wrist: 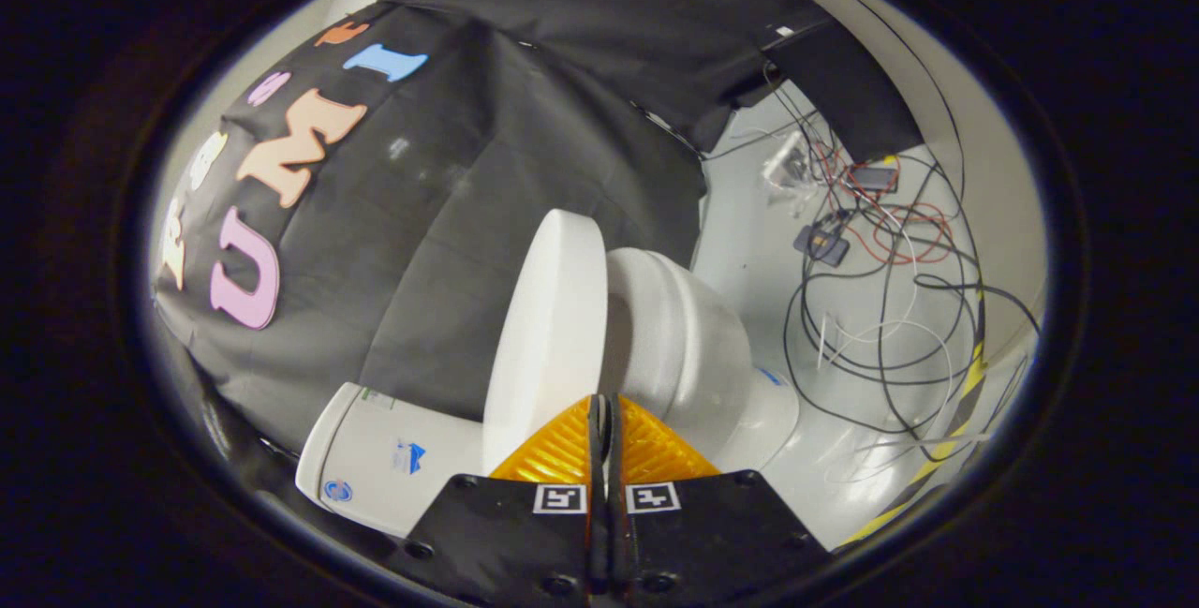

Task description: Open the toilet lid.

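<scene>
— Where does the toilet lid (548,327) stand?

— It stands raised, just ahead of the claw (599,411), leaning toward the tank (384,453) that sits against the black cloth wall (450,196). The bowl (684,346) lies open beside it.

— And the claw?

— Its fingers (562,449) are pressed together with nothing between them; whether the tips touch the lid's edge cannot be told.

— The room?

— A pale glossy floor (749,243) runs beyond the bowl, strewn with tangled cables (880,308) and small devices (822,244). Striped tape (965,392) marks the floor's far side.
</scene>
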`<state>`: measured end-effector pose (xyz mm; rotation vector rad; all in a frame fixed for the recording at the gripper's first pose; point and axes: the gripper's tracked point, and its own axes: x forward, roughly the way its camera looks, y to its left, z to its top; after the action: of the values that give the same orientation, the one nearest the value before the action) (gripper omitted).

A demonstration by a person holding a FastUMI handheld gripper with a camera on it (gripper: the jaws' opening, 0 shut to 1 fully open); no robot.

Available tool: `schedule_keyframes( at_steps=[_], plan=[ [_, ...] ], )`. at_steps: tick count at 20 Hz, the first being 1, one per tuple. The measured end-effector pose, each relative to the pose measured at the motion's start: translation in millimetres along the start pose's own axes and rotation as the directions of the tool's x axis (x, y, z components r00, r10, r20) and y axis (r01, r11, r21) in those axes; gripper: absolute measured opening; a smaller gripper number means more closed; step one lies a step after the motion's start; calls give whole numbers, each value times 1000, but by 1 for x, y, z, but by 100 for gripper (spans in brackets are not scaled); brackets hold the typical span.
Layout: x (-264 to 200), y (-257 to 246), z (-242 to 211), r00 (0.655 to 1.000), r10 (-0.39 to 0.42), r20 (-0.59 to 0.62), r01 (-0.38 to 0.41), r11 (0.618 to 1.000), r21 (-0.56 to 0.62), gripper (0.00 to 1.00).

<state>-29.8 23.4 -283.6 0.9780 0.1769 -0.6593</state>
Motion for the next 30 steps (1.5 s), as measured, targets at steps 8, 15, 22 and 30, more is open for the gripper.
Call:
schedule_keyframes(
  at_steps=[8,15,22,30],
  plan=[
    [-35,110,19,989,142,44,-129,967,-220,1],
    [-55,184,7,976,219,3,-196,879,-435,3],
    [-69,260,-25,938,341,-59,-313,764,-564,5],
    [-75,326,-72,882,445,-157,-438,648,-623,5]
  ],
)
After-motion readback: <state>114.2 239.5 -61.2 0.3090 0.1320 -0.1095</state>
